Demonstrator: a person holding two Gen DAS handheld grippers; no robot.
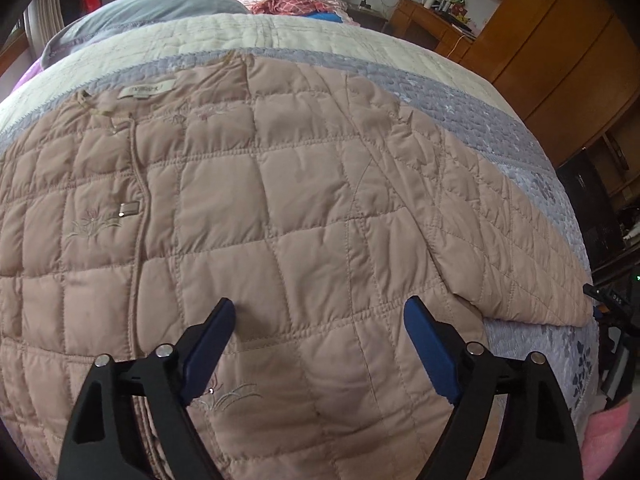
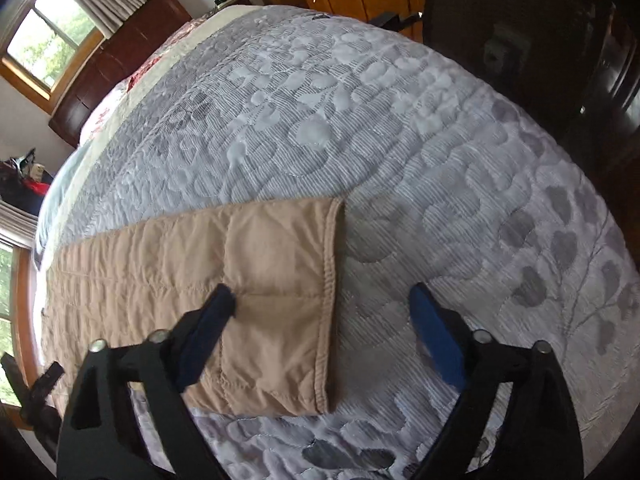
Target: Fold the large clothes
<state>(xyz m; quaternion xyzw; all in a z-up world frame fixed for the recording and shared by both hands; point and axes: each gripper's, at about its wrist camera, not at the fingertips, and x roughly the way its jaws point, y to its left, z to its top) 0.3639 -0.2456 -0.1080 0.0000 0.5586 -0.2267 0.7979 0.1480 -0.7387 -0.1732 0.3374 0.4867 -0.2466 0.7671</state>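
A beige quilted jacket (image 1: 248, 200) lies spread flat on the bed, collar label at the far left, one sleeve (image 1: 500, 240) stretching to the right. My left gripper (image 1: 318, 312) is open and empty, just above the jacket's body. In the right wrist view the sleeve's cuff end (image 2: 280, 300) lies on the grey floral bedspread (image 2: 400, 140). My right gripper (image 2: 322, 304) is open and empty over the cuff, its left finger above the sleeve and its right finger above bare bedspread.
The bed carries a cream and grey quilt (image 1: 320, 40), a grey pillow (image 1: 160, 12) and red clothing (image 1: 280, 4) at the far end. Wooden wardrobe (image 1: 560, 48) and desk (image 1: 424, 20) stand right of the bed. A window (image 2: 52, 32) and dark headboard (image 2: 120, 60) show in the right wrist view.
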